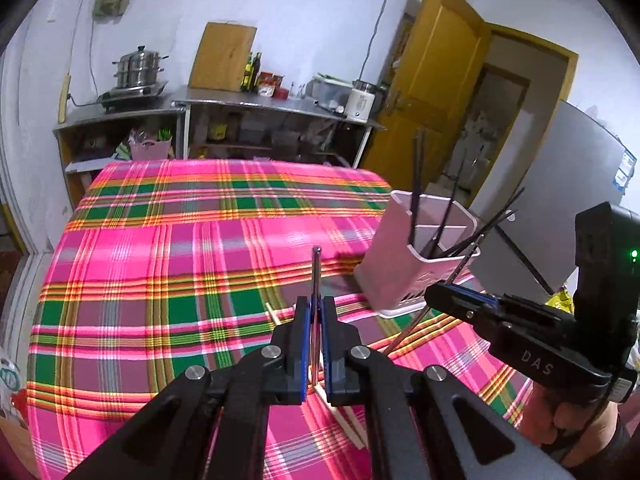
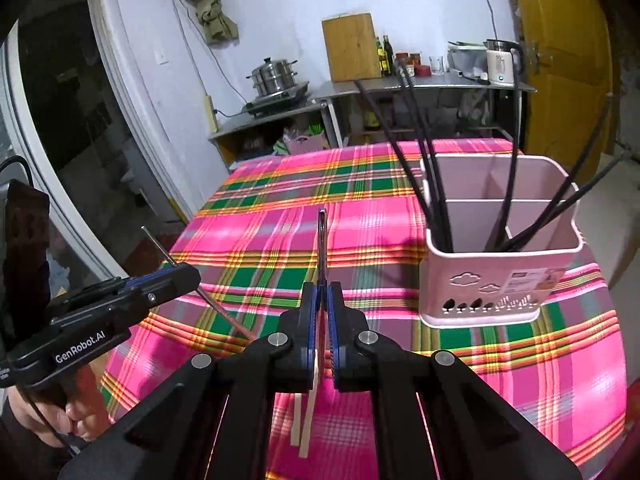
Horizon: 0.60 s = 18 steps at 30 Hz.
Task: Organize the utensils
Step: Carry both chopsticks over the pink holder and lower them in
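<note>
Black left gripper (image 1: 316, 312) pinches slim metal chopstick (image 1: 316, 280) above plaid tablecloth (image 1: 160, 280).

The left gripper (image 1: 316, 312) is raised above the checked tablecloth (image 1: 168, 240), pointing forward and downward, its two blue-padded fingers (image 1: 303, 332) clamped on a thin metal chopstick (image 1: 316, 280) that sticks up past the tips. The right gripper (image 2: 321, 300) hangs over the same cloth at a like slant, pinched tight on another metal chopstick (image 2: 322, 240). Each is carried by a bare hand below its handle: the right hand (image 1: 568, 420) and the left hand (image 2: 44, 416).
</note>
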Tool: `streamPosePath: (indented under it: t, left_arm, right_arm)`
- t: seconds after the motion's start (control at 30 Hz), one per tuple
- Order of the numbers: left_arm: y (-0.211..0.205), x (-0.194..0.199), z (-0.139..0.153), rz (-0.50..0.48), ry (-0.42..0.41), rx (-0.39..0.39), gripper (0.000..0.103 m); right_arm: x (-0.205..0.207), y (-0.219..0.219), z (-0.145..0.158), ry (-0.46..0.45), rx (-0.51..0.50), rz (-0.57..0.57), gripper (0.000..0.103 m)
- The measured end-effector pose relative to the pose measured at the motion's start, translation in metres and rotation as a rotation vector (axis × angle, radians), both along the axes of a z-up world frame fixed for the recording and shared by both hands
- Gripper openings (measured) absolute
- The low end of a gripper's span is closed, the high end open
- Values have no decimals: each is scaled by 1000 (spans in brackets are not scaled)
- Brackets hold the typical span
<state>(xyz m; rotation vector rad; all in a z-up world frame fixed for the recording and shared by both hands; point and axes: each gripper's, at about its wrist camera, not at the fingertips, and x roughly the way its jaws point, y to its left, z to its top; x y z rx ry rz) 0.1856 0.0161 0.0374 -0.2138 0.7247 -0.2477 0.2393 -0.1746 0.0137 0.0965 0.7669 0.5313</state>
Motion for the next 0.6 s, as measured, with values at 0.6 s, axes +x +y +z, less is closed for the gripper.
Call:
streamPosePath:
  t: [0.6]
  left_arm:
    - [-41, -9, 3, -102, 20, -20, 5]
  right_arm:
    - [-27, -45, 7, -12, 20, -81, 6]
